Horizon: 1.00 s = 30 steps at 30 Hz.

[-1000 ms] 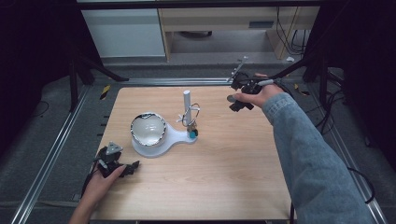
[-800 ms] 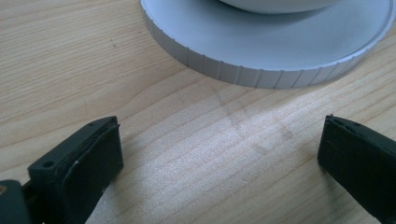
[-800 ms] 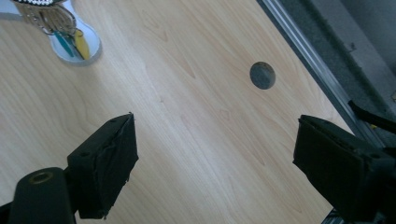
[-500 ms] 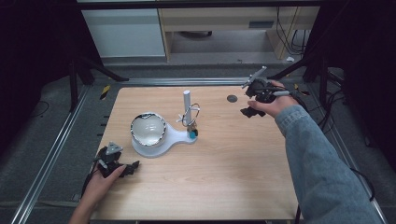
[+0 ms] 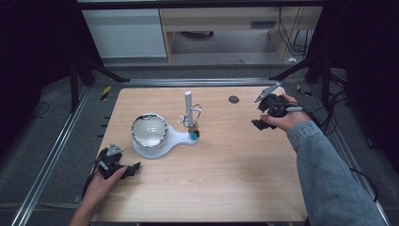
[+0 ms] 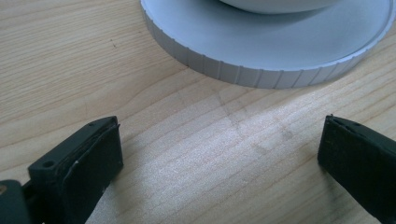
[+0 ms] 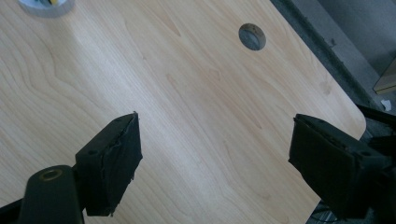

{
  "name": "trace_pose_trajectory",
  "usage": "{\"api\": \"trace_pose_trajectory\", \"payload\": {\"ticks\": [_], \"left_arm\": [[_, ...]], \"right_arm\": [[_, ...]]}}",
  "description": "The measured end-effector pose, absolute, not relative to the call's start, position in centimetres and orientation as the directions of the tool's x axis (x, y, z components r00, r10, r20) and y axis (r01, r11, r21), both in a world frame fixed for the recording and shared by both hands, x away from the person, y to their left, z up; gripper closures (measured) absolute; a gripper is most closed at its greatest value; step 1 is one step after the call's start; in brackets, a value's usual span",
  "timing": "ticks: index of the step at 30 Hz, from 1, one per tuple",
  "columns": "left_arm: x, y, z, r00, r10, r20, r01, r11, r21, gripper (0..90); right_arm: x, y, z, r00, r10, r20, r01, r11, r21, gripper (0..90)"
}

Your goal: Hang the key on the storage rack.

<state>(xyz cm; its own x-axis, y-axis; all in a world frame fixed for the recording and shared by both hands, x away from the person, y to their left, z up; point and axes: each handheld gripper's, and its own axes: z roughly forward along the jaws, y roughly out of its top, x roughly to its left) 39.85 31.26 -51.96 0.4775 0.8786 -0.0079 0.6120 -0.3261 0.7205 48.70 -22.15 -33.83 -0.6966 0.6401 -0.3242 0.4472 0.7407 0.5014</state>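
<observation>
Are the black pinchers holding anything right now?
No, nothing. The left gripper and the right gripper both stand open, with just bare wooden table between their jaws.

Left gripper (image 5: 123, 168) fingers apart, right gripper (image 5: 263, 117) likewise

Pale wooden bench (image 5: 226, 179) with rounded corners and a small round hole (image 5: 234, 99), framed by grey metal rails (image 5: 56, 155). Beyond it, white and light-wood cabinets (image 5: 127, 33) above grey floor (image 5: 211, 68). Dark surroundings, black cables (image 5: 287, 28) at right.
</observation>
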Motion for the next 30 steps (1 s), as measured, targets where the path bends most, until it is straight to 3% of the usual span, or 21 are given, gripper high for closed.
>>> {"api": "trace_pose_trajectory", "payload": {"ticks": [18, 30], "left_arm": [[39.8, 31.3, -52.0, 0.477, 0.879, -0.007, 0.612, -0.326, 0.72, 0.0], [39.8, 31.3, -51.9, 0.479, 0.878, -0.005, 0.612, -0.33, 0.718, 0.0]], "right_arm": [[46.2, -23.8, -39.5, -0.688, 0.652, -0.319, 0.45, 0.728, 0.518, 17.0], [44.8, -23.4, -44.1, -0.733, 0.633, -0.249, 0.456, 0.729, 0.511, 14.6]]}}
